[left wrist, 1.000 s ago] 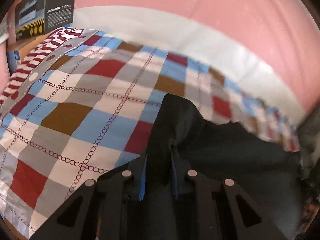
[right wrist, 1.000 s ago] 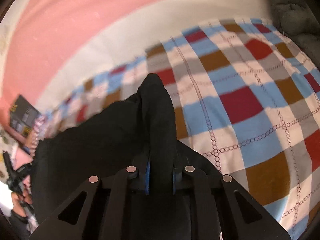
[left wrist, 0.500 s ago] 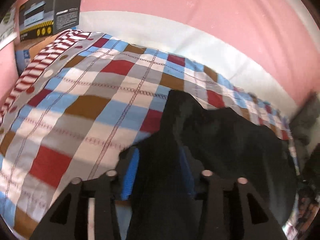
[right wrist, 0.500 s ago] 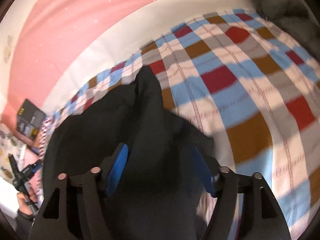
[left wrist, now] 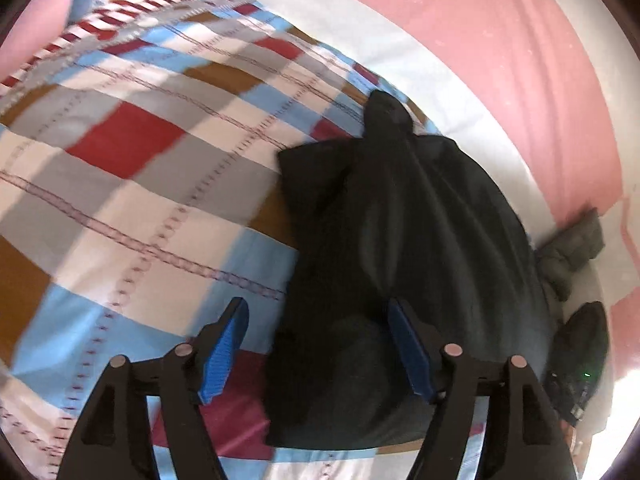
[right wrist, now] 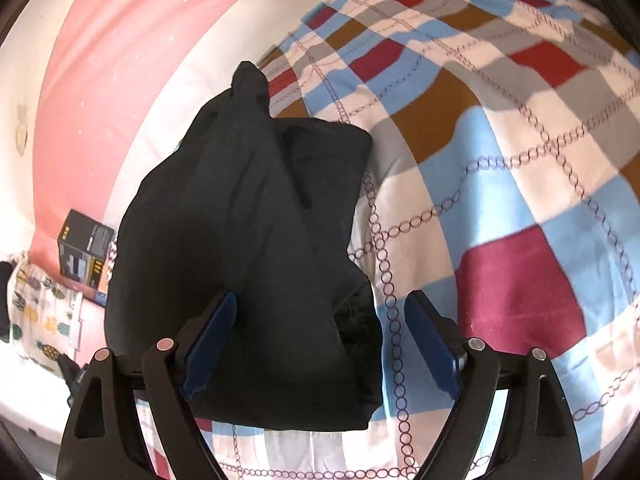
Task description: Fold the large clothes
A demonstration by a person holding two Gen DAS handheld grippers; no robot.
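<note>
I am holding both claws spread wide above the bed. My left claw (left wrist: 318,346) is standing open, its blue pads (left wrist: 224,346) parted and gripping nothing; the black garment (left wrist: 400,240) is lying beneath it and running from 6 o'clock up to a peak at about 12 o'clock in the left wrist view. The right pad of this claw is sitting over the cloth, the left pad over the checked bedspread (left wrist: 132,184); I cannot tell whether either is touching.

My right claw (right wrist: 320,340) is likewise open and empty. In the right wrist view the black garment (right wrist: 248,240) is lying bunched and partly folded on the checked bedspread (right wrist: 500,160), filling the centre and stretching toward 11 o'clock, where one narrow end is pointing up at the pink and white wall (right wrist: 120,60).

At 9 o'clock in that view a dark printed box (right wrist: 82,250) is standing near a pineapple-patterned cloth (right wrist: 38,312). At 3 o'clock in the left wrist view a grey bundle of fabric (left wrist: 572,252) is lying just beside the garment's edge.
</note>
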